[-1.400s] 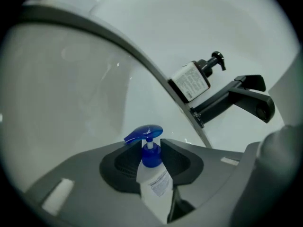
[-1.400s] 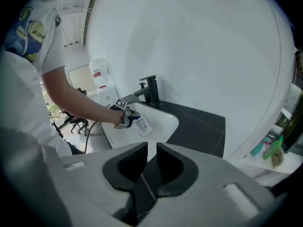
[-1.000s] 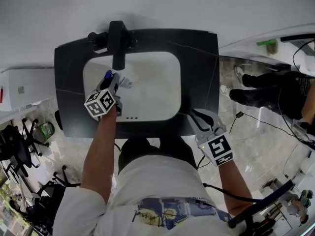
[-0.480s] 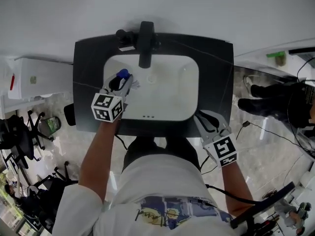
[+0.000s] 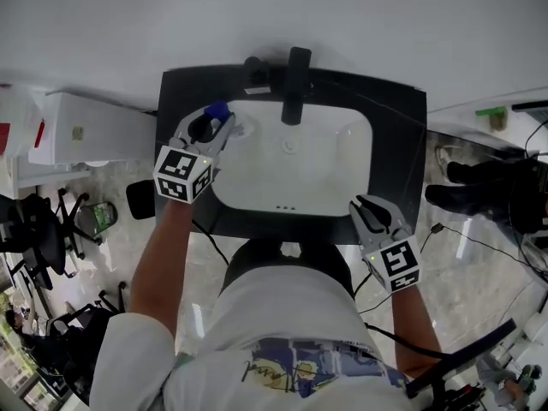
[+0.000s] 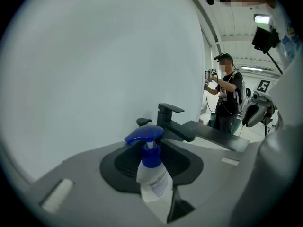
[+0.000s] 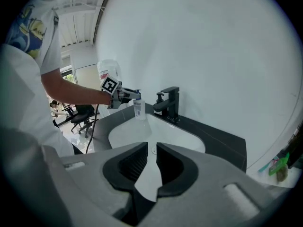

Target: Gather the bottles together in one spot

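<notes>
A small clear bottle with a blue pump top (image 5: 216,112) stands upright in my left gripper (image 5: 212,125), which is shut on its body. It hangs over the back-left rim of the white sink basin (image 5: 325,169). In the left gripper view the bottle (image 6: 152,174) rises between the jaws, with the black faucet (image 6: 173,122) behind it. The right gripper view shows the bottle (image 7: 138,109) held above the basin's left edge. My right gripper (image 5: 369,205) hovers at the counter's front right edge. Its jaws stand a narrow gap apart with nothing between them (image 7: 150,150).
The basin sits in a dark counter (image 5: 396,144) against a white wall, with a black faucet (image 5: 297,74) and a small black knob (image 5: 255,67) at the back. A white cabinet (image 5: 94,127) stands to the left. Office chairs (image 5: 34,238) and another person (image 6: 227,98) are nearby.
My left gripper has carried the bottle from inside the basin's left side up toward its back-left rim. The right gripper has stayed at the counter's front edge.
</notes>
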{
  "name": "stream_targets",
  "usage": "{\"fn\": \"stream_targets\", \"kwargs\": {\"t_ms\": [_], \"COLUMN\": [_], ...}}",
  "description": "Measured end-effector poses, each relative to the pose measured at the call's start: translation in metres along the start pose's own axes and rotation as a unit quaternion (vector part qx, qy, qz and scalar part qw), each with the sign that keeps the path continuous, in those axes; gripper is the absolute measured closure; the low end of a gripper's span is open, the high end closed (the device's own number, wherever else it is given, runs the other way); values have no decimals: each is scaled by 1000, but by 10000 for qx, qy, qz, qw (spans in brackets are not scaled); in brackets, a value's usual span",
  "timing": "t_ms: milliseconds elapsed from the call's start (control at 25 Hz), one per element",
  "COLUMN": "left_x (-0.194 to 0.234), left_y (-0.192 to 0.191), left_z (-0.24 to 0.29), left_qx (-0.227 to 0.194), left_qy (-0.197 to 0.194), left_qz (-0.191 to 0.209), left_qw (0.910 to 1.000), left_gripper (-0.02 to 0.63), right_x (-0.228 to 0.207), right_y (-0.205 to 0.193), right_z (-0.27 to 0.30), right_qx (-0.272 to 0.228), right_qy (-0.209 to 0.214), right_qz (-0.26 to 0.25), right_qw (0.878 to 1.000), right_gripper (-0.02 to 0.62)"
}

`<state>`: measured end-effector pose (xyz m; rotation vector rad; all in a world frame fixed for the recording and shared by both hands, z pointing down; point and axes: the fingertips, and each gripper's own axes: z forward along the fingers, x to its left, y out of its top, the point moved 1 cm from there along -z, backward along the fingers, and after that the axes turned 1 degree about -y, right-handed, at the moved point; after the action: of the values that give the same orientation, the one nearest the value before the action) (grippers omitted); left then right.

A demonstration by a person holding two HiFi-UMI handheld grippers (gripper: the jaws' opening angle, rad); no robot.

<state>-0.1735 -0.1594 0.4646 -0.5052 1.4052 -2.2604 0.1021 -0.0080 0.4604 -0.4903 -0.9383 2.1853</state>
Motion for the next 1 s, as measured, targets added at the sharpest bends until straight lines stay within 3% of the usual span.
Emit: {"fn": "stream_targets", "kwargs": {"t_ms": [520, 1000], "left_x": [72, 94], "left_y": [39, 29], "left_z": [31, 62], "left_qx": [-183, -370], "left_qy": [177, -175], "left_qz": [766, 1035], "left_qw": [9967, 9938], "left_gripper": [482, 480], "right_x": [22, 40], "right_y": [13, 14], "right_z": [13, 21], "right_qx": [132, 425], "right_qy": [-425, -663], "right_qz": [246, 390], "right_qw": [9987, 9961], "right_gripper": [537, 537]}}
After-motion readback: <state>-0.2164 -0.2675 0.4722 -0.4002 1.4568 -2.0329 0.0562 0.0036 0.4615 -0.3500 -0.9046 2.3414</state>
